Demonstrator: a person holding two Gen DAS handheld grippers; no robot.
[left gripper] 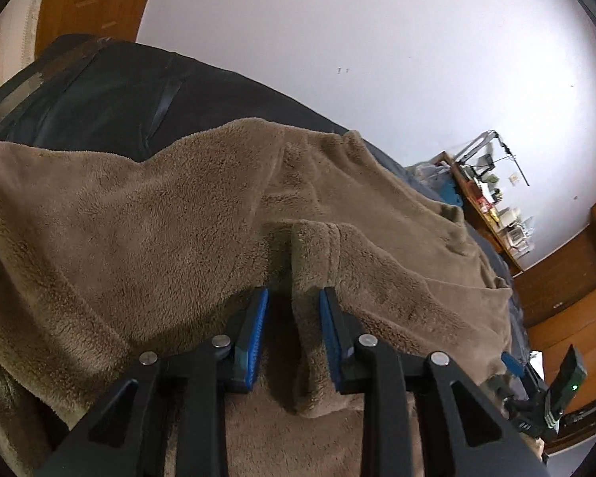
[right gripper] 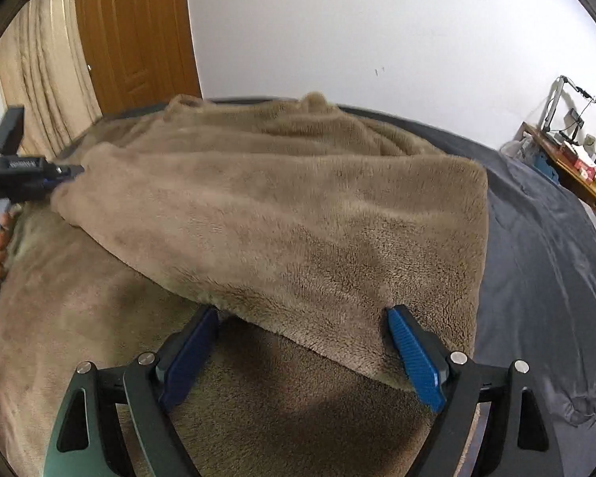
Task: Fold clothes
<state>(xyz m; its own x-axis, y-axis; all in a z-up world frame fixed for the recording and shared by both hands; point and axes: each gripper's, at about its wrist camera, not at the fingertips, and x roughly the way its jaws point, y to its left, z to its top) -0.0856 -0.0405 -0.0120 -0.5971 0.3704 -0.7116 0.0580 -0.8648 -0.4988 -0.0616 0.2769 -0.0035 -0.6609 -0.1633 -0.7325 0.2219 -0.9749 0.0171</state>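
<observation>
A brown fleece garment [right gripper: 282,214] lies on the bed with one layer folded over another. In the left wrist view it [left gripper: 139,218] fills the lower frame. My left gripper [left gripper: 294,298] has its blue pads a small gap apart around a raised fold of the fleece [left gripper: 310,246], with cloth between them; it also shows at the left edge of the right wrist view [right gripper: 65,173], at the folded layer's corner. My right gripper [right gripper: 302,318] is wide open, its pads at the near edge of the folded layer, holding nothing. It shows at the lower right of the left wrist view [left gripper: 512,361].
The garment rests on a dark grey bed sheet [right gripper: 544,262]. A dark headboard [left gripper: 111,95] stands behind it. A wooden door [right gripper: 135,35] and beige curtain [right gripper: 39,63] are at the left. A cluttered wooden desk [right gripper: 576,163] stands at the far right.
</observation>
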